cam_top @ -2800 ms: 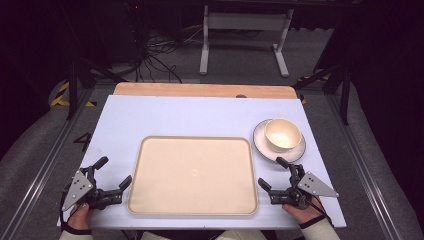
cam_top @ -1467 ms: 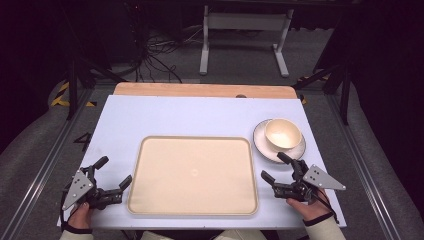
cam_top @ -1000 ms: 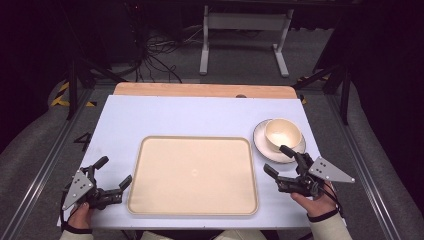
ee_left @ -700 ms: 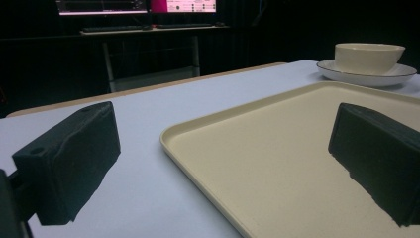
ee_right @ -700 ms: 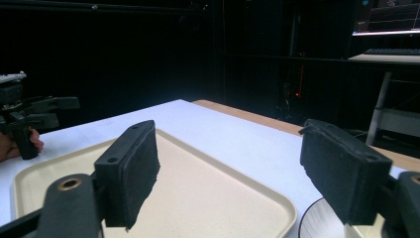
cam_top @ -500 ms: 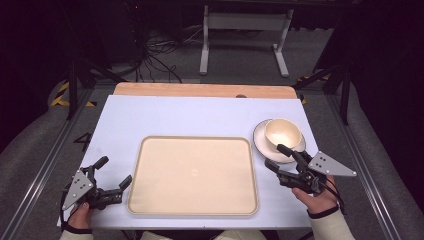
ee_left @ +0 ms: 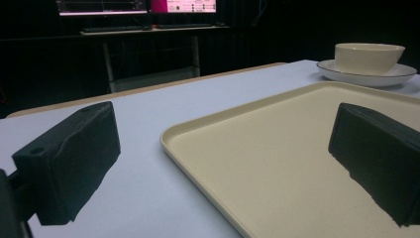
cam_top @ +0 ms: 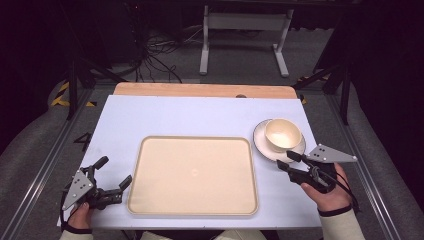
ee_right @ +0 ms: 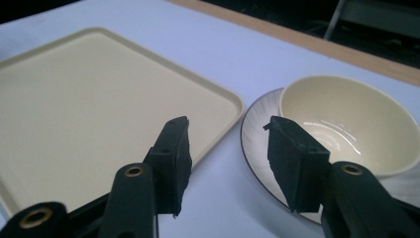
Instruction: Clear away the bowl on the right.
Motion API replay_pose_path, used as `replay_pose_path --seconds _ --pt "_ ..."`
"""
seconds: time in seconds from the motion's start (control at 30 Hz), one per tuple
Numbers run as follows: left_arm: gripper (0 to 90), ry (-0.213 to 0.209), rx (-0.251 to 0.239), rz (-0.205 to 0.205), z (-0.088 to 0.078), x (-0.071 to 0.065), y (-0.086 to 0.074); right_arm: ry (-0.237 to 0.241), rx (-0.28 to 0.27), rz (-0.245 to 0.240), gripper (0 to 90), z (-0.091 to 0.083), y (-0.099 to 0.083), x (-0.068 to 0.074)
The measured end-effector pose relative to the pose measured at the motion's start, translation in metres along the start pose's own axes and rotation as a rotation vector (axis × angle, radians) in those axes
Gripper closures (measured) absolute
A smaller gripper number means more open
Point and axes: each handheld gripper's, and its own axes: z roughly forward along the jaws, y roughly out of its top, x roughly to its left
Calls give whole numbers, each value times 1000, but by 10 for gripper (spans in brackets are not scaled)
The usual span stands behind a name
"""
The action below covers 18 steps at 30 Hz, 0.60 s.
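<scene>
A flat, matte, cream-coloured rectangular plastic tray with rounded corners and a low raised rim (cam_top: pixel 194 140) is seen at the middle of the pale lavender table top (cam_top: pixel 190 117), whose far edge is bordered by a strip of bare wood (cam_top: pixel 200 90). At about 2 o'clock from the tray, just beside its corner, a glossy cream ceramic bowl (cam_top: pixel 283 135) is set on a round white saucer with a thin dark rim and faint radial lines (cam_top: pixel 260 137); a sheen is caught inside the bowl.

The right gripper (cam_top: pixel 287 160) is held at about 4 o'clock from the tray, at the near edge of the saucer. Its blocky black jaws are spread moderately apart and nothing is gripped; in the right gripper view one jaw is seen over the saucer rim and the other over the gap beside the tray corner, though contact with the saucer cannot be judged.

The left gripper (cam_top: pixel 113 172) is rested at about 8 o'clock, just beside the tray's left edge. Its jaws are parted widely and are empty, one seen over the table, the other over the tray.
</scene>
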Motion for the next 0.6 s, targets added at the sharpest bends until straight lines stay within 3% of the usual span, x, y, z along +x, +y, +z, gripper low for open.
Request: replay_pose_path --seconds 0.1,0.33,0.6 --pt "2 0 0 0 0 0 0 -37 78 4 535 0 2 0" --pt "2 0 -1 2 0 0 0 -95 183 39 550 2 6 -2" --pt "2 0 1 4 0 0 0 -104 256 66 550 2 9 -6"
